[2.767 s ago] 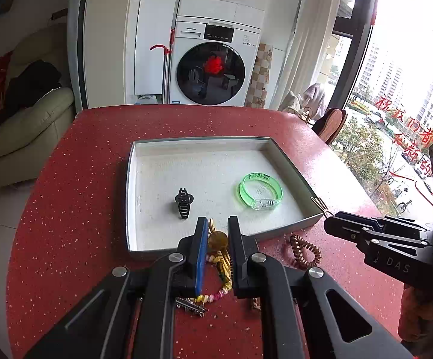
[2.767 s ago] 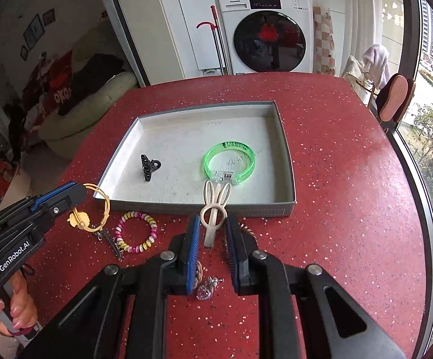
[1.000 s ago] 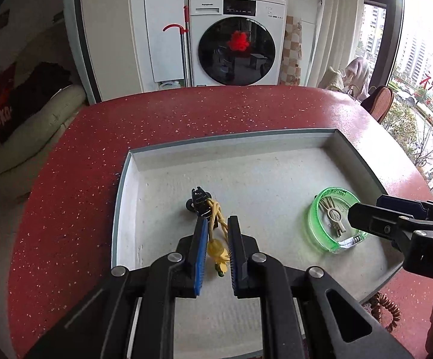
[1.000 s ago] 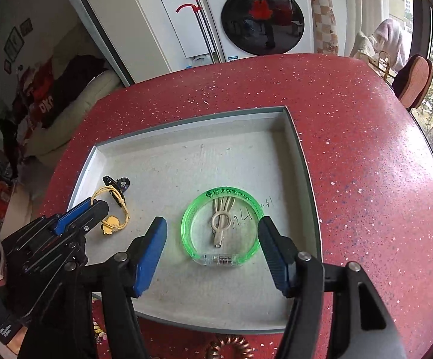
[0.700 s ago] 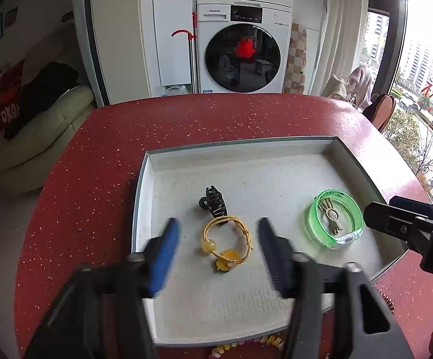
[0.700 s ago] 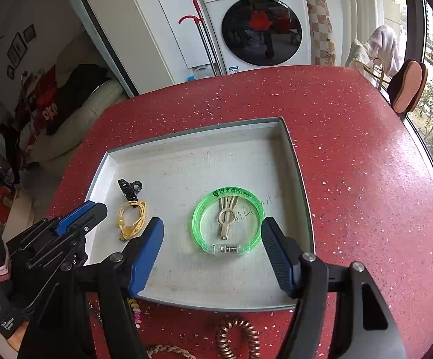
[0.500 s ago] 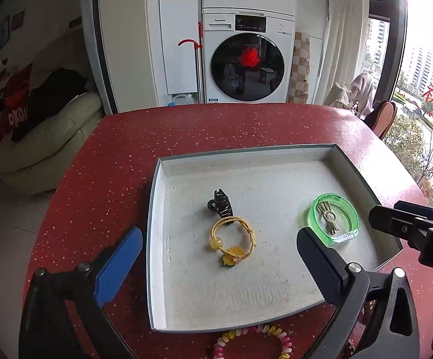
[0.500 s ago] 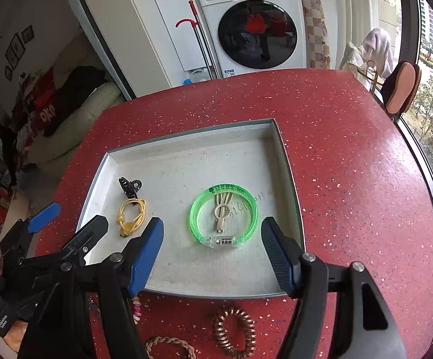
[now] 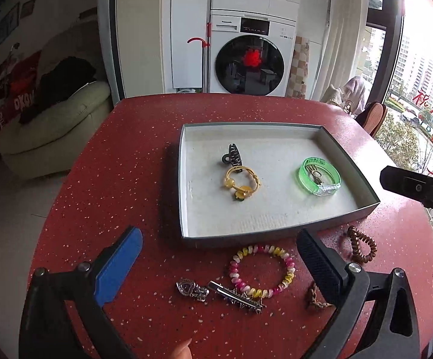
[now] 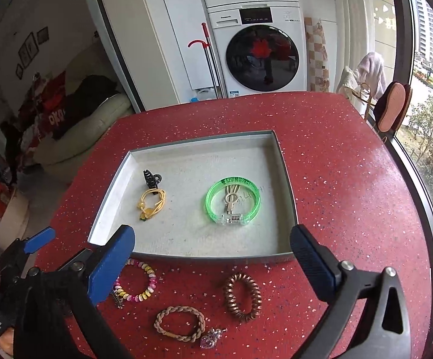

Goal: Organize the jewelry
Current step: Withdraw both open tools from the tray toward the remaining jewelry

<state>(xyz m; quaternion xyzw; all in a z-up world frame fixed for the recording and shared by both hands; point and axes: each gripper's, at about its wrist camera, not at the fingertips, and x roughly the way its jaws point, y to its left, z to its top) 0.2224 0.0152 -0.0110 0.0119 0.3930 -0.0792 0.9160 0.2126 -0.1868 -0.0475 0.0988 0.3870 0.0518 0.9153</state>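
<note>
Nearest the left wrist camera, the left gripper [image 9: 219, 249] is hanging with its jaws spread wide and nothing between them, having pulled back from the tray [image 9: 183, 179] over the last second. The right gripper [image 10: 212, 246] is likewise standing wide apart and empty above the near tray wall.

On the red table [image 10: 351, 179] in front of the tray, 5 pieces are still lying loose: the pink-and-yellow beaded bracelet [image 9: 263, 270], the silver hair clip [image 9: 234, 294] touching its near edge, the rhinestone charm [image 9: 192, 289] just beside that clip, the brown spiral hair tie [image 10: 242, 296] and the braided tan hair tie [image 10: 180, 323] (a second rhinestone piece near the braid is too blurred to name).

Inside the tray, the yellow hair tie [image 9: 242, 179] is now lying released, touching the black claw clip [image 9: 233, 156] behind it; the beige rabbit clip [image 10: 231, 199] is resting within the ring of the green bangle [image 10: 233, 202], well apart from the yellow piece.

Judged from this layout, 4 items are stowed and both grippers are free, so the next step is probably collecting the loose pieces.
</note>
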